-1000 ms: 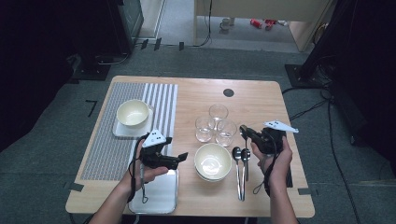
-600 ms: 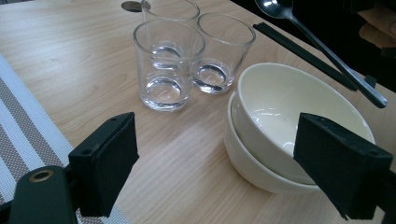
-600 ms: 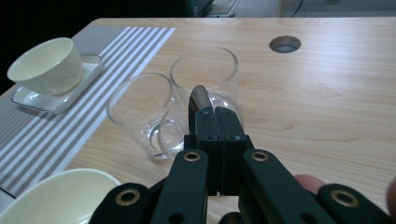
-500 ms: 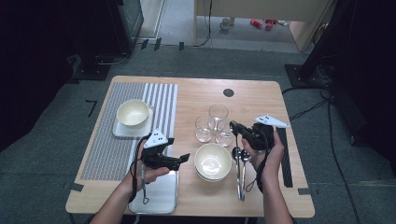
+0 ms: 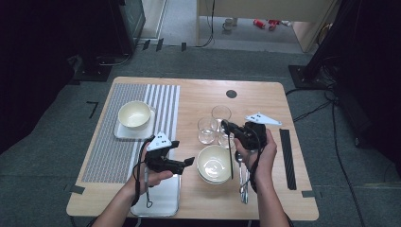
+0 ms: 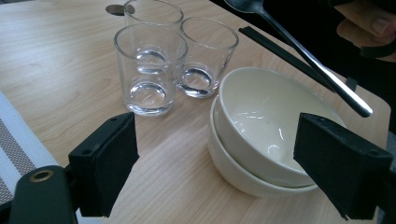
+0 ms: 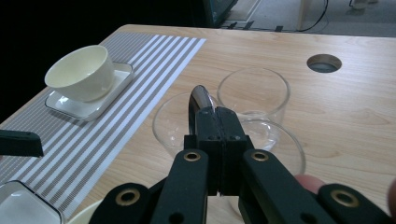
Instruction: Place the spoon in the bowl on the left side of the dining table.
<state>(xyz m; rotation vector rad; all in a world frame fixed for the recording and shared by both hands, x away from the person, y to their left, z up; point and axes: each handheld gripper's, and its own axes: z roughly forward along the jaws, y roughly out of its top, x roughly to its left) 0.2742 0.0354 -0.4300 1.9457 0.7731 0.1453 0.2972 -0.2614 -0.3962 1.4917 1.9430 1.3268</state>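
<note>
My right gripper is shut on a metal spoon. The spoon's handle hangs down over two stacked cream bowls. In the right gripper view the jaws pinch the spoon just below its bowl end, above three clear glasses. My left gripper is open just left of the stacked bowls and holds nothing. In the left gripper view its jaws frame the bowls, with the spoon slanting above them and the glasses behind.
More spoons lie right of the bowls. A cream bowl sits on a small white tray on the striped mat. A second white tray lies at the front edge. A black strip lies at the right.
My right gripper has lifted the spoon off the table and carried it left, over the glasses and bowls. My left gripper has edged slightly right toward the bowls.
</note>
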